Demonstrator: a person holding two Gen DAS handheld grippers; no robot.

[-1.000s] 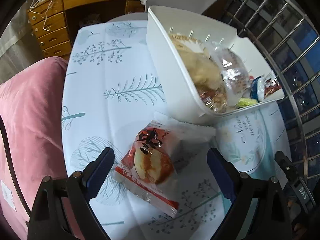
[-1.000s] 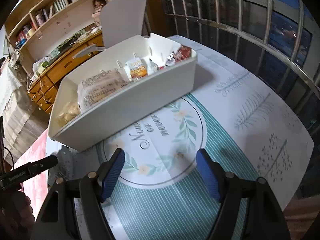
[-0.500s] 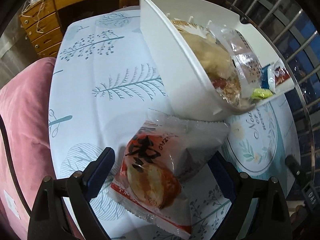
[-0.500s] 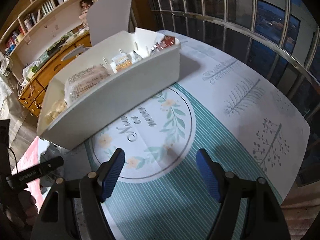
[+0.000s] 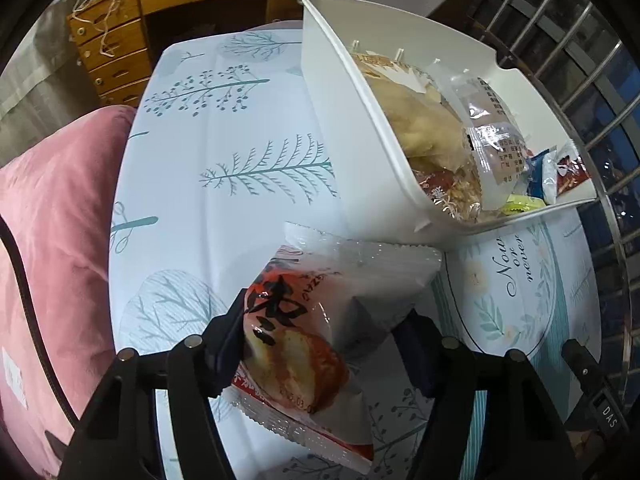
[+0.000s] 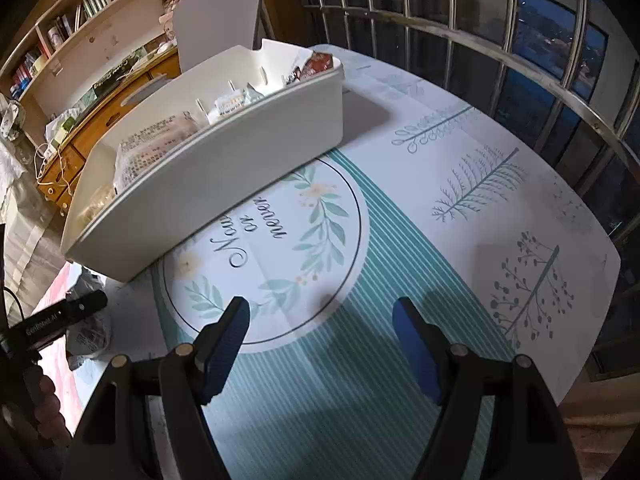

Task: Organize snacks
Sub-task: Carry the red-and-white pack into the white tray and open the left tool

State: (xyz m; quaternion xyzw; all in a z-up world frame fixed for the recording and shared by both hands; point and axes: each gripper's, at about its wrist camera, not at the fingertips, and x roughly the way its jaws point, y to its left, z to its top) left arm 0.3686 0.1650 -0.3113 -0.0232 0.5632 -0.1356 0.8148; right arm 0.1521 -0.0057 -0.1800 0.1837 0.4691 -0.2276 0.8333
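A red-and-clear bread packet (image 5: 296, 344) stands tilted between the jaws of my left gripper (image 5: 323, 304). The jaws are closing, and both blue pads press its crumpled sides. Just beyond it a white basket (image 5: 352, 128) rests on the printed tablecloth, holding several wrapped snacks (image 5: 492, 148). In the right wrist view the same basket (image 6: 224, 176) lies to the upper left. My right gripper (image 6: 320, 304) hangs open over the striped cloth with nothing between its fingers. At the far left of that view is the left gripper's body (image 6: 60, 316), with the packet (image 6: 88, 328) under it.
A pink cushion (image 5: 52, 220) borders the table on the left. Wooden drawers (image 5: 116, 52) and a white chair (image 6: 220, 12) stand behind it. A metal window railing (image 6: 520, 72) curves around the far side. The table's edge (image 6: 592, 292) runs at the right.
The left jaws have come together around the bread packet, which now sits crumpled and raised between the pads. The right gripper has drifted slightly over the cloth, still open.
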